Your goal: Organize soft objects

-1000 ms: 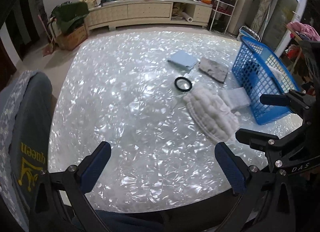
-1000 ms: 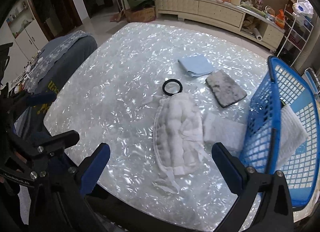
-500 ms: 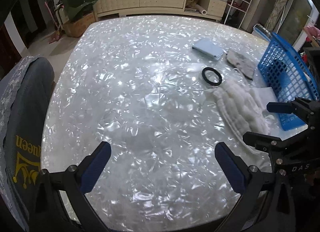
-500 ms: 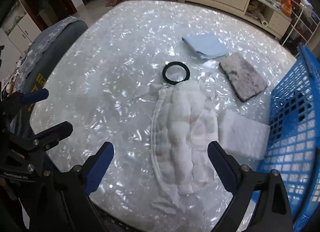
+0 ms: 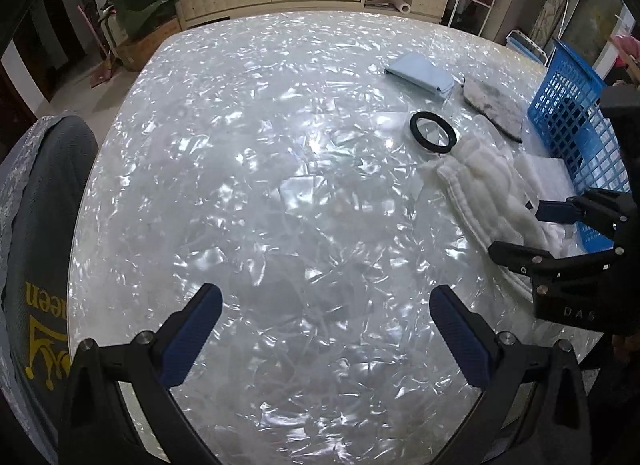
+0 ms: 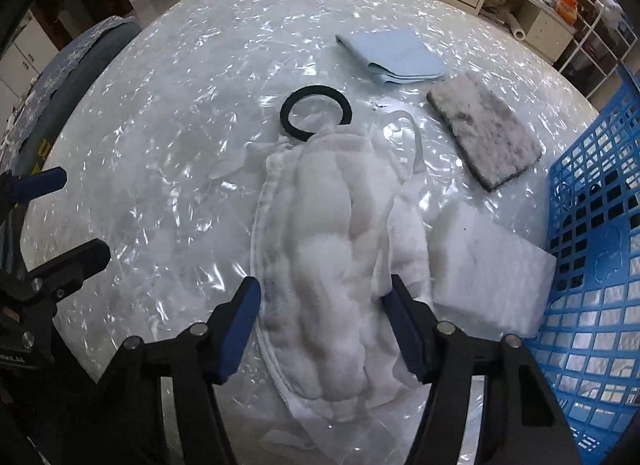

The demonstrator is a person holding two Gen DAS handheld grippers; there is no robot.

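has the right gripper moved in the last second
Yes. The right gripper has come forward and down over the white cloth, jaws now straddling it; the ring sits nearer.

Qty: 1 white padded cloth [image 6: 328, 265], 1 white sponge [image 6: 488, 265], 1 grey pad [image 6: 486, 135], 1 folded blue cloth [image 6: 394, 57], 1 black ring [image 6: 316, 113], 1 blue basket [image 6: 592, 249], 2 grippers: left [image 5: 326, 329], right [image 6: 322, 325].

The worktop [image 5: 248, 193] lies bare across its left half and centre, giving open passage from the near edge. Obstacles cluster toward the right edge: the white padded cloth [image 6: 328, 249], the black ring [image 6: 316, 113] touching its far end, the white foam block [image 6: 488, 265] just beside it, the grey pad [image 6: 484, 137] and the folded blue cloth [image 6: 392, 57] farther back. The blue basket [image 6: 592, 249] walls off the right edge, pressed against the foam block.
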